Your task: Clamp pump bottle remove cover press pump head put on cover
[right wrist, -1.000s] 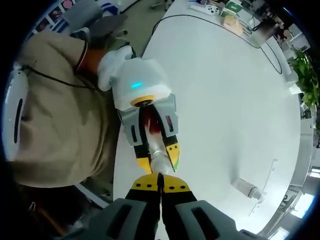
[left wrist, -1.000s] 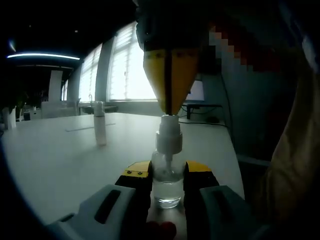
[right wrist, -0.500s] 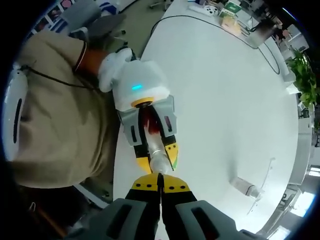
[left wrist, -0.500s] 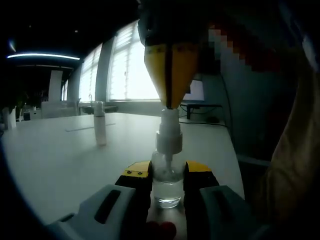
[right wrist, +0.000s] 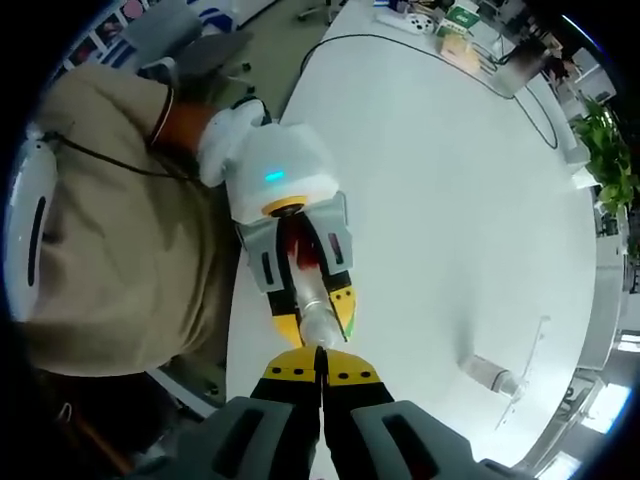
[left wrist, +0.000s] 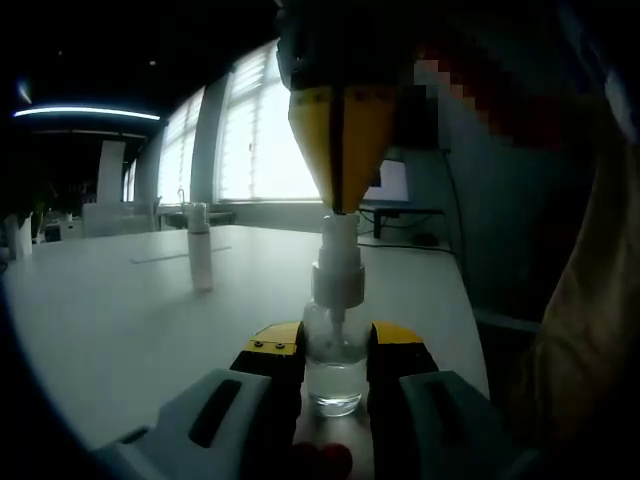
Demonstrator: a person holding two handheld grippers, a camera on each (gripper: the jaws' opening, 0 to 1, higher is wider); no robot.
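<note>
A clear pump bottle [left wrist: 335,375] stands near the edge of the white table [left wrist: 120,310], with my left gripper [left wrist: 335,345] shut on its body. Its white pump head [left wrist: 337,268] sticks up above the jaws. My right gripper [left wrist: 340,207] comes straight down from above, shut, with its yellow tips touching the top of the pump head. From the right gripper view I look down past my right gripper [right wrist: 320,352] onto the bottle [right wrist: 314,310], held in the left gripper [right wrist: 318,320]. The clear cover [left wrist: 200,260] rests on the table farther off, apart from both grippers, cover [right wrist: 492,376].
A person in a beige top [right wrist: 110,230] stands at the table edge just behind the left gripper. Boxes [right wrist: 455,25], a laptop [right wrist: 525,60] and a black cable lie at the far end of the table [right wrist: 450,200]. A plant [right wrist: 610,150] stands beyond it.
The right gripper's tips have risen a little, and the pump head has come up with them. The left gripper and the bottle have stayed still.
</note>
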